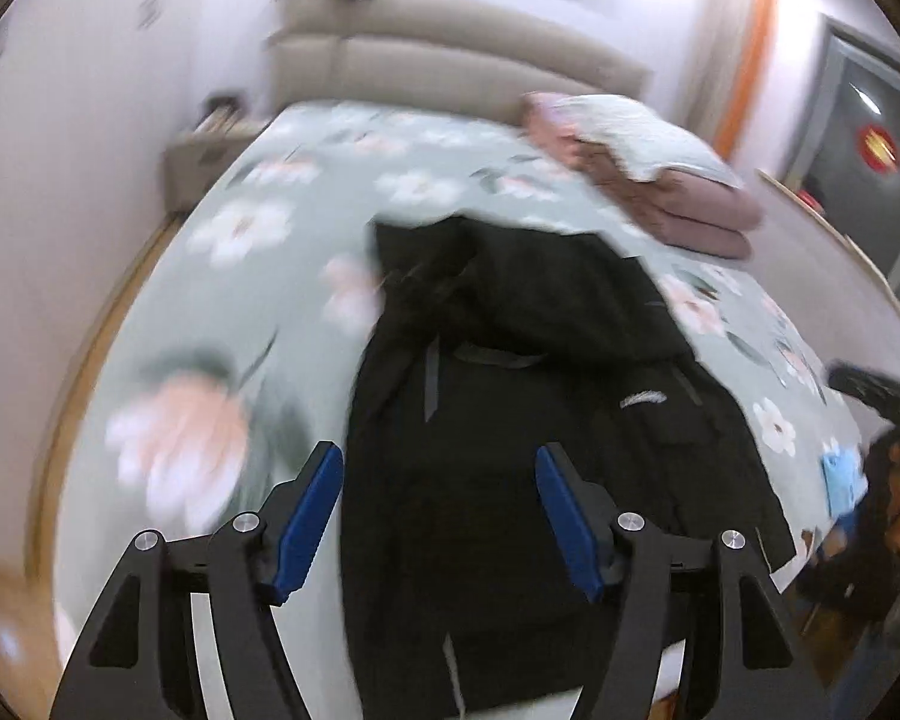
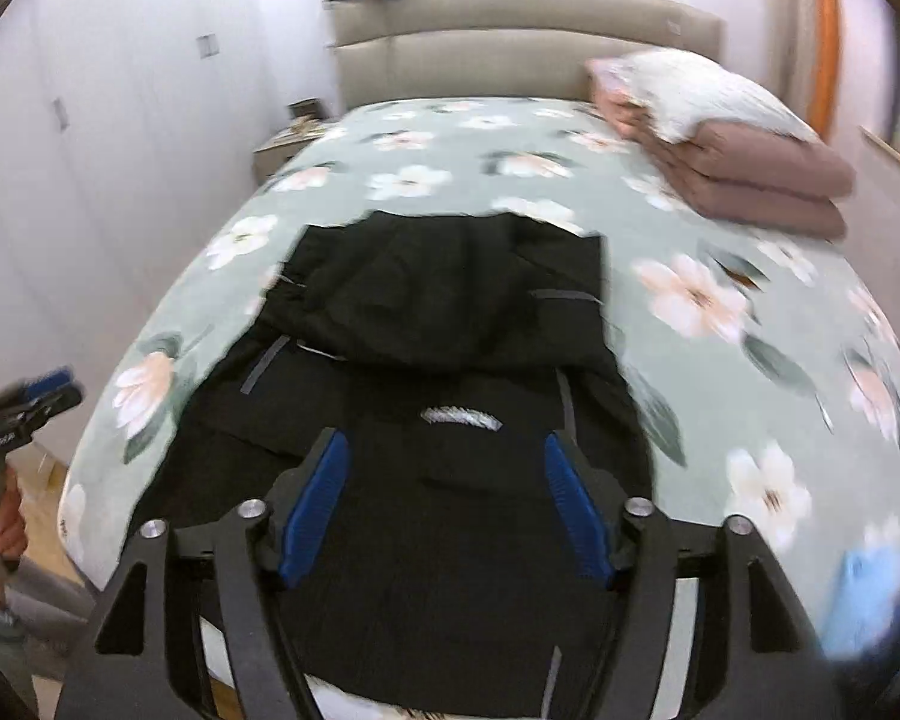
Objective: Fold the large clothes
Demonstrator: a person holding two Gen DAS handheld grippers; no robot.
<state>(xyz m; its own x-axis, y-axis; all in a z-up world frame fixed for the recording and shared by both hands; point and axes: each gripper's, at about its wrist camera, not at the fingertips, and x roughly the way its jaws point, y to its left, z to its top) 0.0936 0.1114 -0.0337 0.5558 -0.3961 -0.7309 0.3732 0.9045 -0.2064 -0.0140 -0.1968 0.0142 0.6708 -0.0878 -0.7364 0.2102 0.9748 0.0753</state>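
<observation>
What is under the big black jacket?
The black jacket lies spread on the green bedcover with flowers, which shows all around it. The part of the bedcover right beneath the jacket is covered, so anything there stays hidden.

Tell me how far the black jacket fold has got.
Done: the black hooded jacket lies on the floral bedspread, its far part folded over the body. In hand: nothing; left claw and right claw are open, above it. Left: further folds.

Black jacket (image 2: 450,360) on floral bed (image 2: 720,300)
</observation>
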